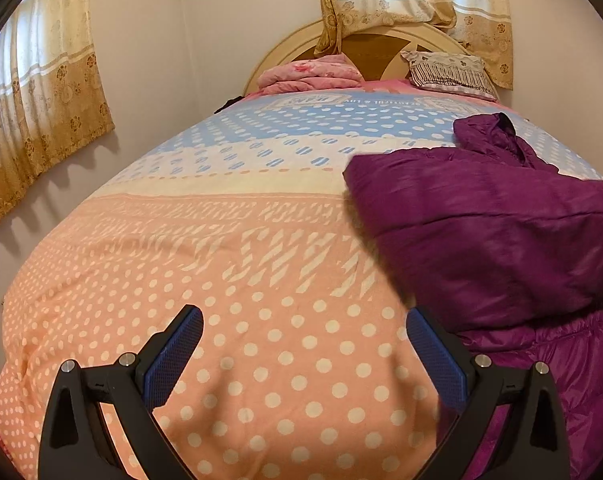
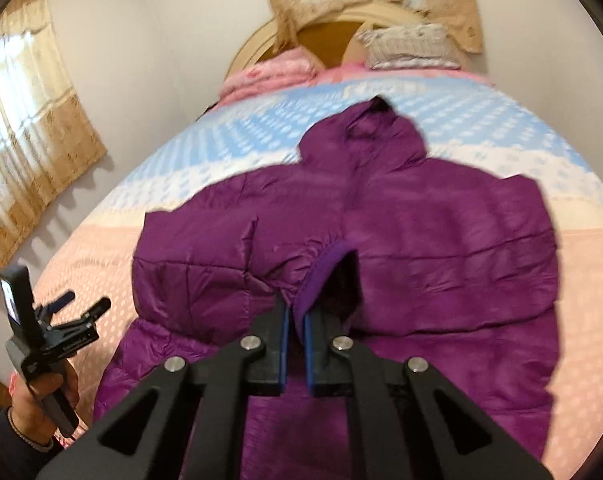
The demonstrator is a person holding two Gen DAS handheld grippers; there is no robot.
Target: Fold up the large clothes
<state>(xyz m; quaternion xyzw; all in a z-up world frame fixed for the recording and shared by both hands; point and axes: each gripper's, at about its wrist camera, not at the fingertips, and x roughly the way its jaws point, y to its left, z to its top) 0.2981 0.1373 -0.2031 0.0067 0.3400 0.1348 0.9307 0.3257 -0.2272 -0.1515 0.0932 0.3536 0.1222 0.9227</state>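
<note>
Pink folded blanket (image 1: 311,74) and pillow (image 1: 449,70) lie before the headboard (image 1: 297,42).

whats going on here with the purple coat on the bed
A person holding a gripper in each hand is folding a purple hooded puffer jacket spread on a bed with a dotted bedspread. The right gripper is shut on a cuff of the jacket, a sleeve that lies folded across the body. The left gripper is open and holds nothing, over the bare bedspread beside the jacket's left edge. The hood points toward the headboard, where a pillow and a pink blanket lie.
</note>
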